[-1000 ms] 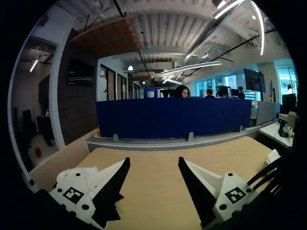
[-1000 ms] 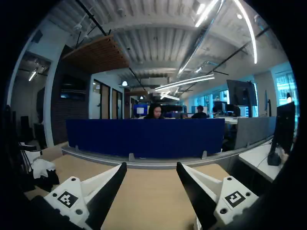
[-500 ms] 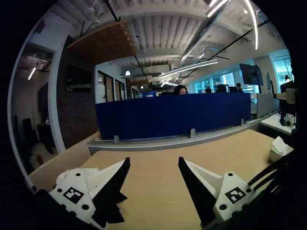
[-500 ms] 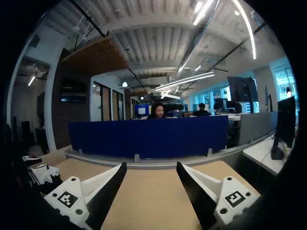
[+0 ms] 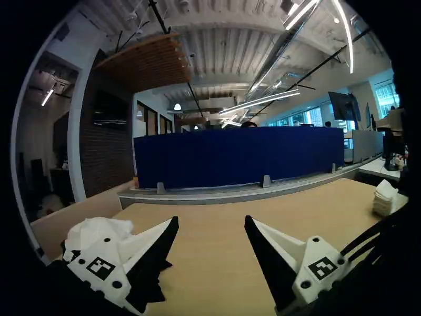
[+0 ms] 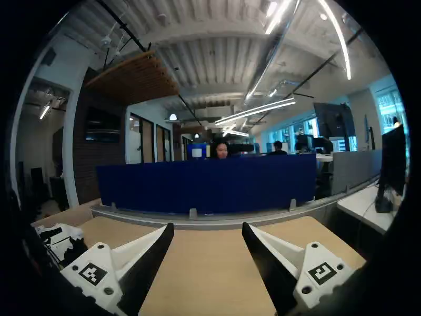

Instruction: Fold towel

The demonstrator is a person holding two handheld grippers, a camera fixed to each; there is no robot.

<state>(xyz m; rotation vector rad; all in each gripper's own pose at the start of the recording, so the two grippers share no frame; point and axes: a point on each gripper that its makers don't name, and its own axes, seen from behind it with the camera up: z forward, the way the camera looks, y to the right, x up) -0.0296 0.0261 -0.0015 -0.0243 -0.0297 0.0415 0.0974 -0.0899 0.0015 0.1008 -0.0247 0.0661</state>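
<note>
Crumpled white towel [image 5: 98,229] on the light wooden table [image 5: 316,205], at the left in the left gripper view, partly hidden behind one finger of the left gripper [image 5: 211,219]; contact impossible to tell. Jaws there spread wide, nothing between. Likewise on the right gripper [image 6: 207,226]: spread, empty, over the tabletop. Stack of folded white cloths [image 5: 386,197] near the table's right edge. Blue divider panel [image 5: 237,155] along the far side.

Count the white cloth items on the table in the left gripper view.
2. On the table: a crumpled white towel at the left, partly behind the left gripper; a folded white stack at the right edge, which may hold several pieces.
</note>
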